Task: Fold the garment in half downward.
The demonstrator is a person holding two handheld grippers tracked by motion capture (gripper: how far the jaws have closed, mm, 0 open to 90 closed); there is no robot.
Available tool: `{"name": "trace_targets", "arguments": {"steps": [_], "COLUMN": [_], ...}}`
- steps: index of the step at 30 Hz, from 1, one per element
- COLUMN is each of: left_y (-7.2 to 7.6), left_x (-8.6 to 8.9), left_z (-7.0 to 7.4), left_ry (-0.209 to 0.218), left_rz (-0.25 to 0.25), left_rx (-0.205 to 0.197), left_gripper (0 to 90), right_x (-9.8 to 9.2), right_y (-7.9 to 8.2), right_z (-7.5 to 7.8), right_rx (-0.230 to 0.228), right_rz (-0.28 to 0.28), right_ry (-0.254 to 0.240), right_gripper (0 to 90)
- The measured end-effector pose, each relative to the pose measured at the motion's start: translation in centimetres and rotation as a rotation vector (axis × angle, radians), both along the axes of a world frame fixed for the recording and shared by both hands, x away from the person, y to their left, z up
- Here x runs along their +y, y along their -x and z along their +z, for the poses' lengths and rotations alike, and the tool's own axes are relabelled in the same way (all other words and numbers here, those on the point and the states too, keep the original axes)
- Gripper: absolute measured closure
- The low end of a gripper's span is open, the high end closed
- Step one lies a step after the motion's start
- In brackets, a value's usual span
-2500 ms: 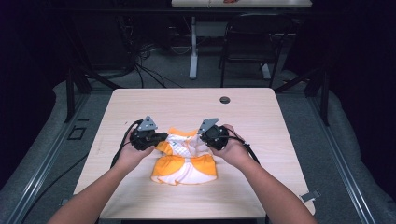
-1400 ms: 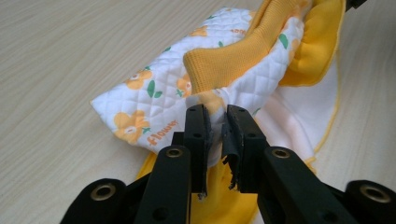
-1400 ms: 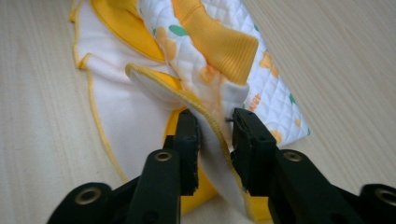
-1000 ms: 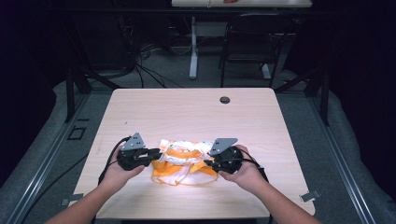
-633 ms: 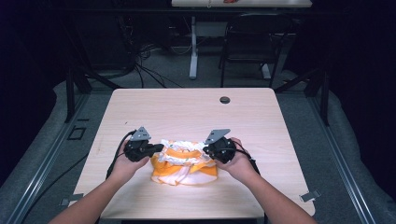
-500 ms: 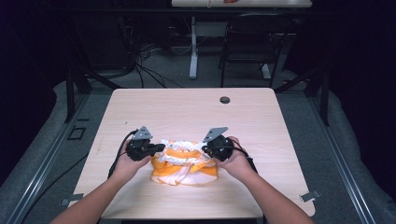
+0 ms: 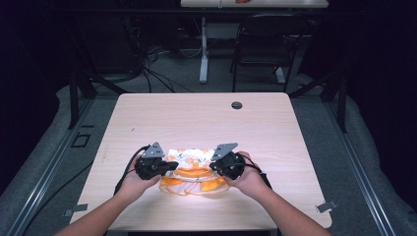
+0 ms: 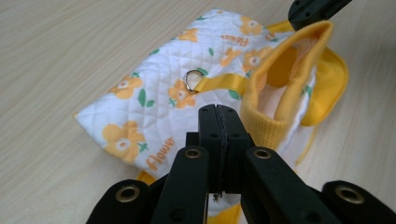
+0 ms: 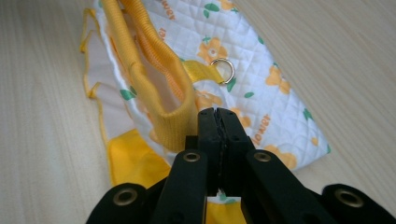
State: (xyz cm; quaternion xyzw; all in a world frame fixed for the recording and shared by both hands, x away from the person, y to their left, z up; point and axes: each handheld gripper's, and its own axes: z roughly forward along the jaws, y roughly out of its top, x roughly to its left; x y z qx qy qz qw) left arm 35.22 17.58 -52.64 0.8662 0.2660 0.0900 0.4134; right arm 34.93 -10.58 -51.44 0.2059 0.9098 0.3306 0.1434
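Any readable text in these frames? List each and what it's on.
"flower" — orange print on the quilted floral garment, near its lower edge at in the left gripper view.
The same orange print recurs farther up the garment at: too small and blurred to read.
In the right gripper view, prints at and are upside down or cut off: not readable.

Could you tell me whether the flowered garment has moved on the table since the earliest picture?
Yes. The flowered garment now lies nearer the table's near edge, farther from the dark round hole.
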Motion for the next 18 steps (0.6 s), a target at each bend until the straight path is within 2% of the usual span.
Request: {"name": "trace_targets", "arguments": {"steps": [6,9,15,18], "left_y": [1.1,1.4,2.1,2.5], "left_x": [0.0,0.0,0.2,0.3], "left_z": [-0.4,-0.7,-1.5,-1.9], "left_ry": [0.001,-0.003,0.000,0.010], "left_rz": [-0.024,-0.032,-0.032,-0.028], "left_rx": [0.011,0.017,0.038,0.051], "left_gripper": [89.8,89.8,89.8,89.8], "right_x": [-0.1,0.0,0.1,0.2], "right_y": [1.1,1.7,2.5,2.8], "right_z": [-0.3,-0.6,-1.1,-1.3], "right_rx": [0.011,0.017,0.034,0.043], "right_rz": [0.019,0.035,0.046,0.059], "right_ry": [-0.012,-0.002,-0.010,0.002], "right_gripper": [89.2,89.1,89.1,88.8]}}
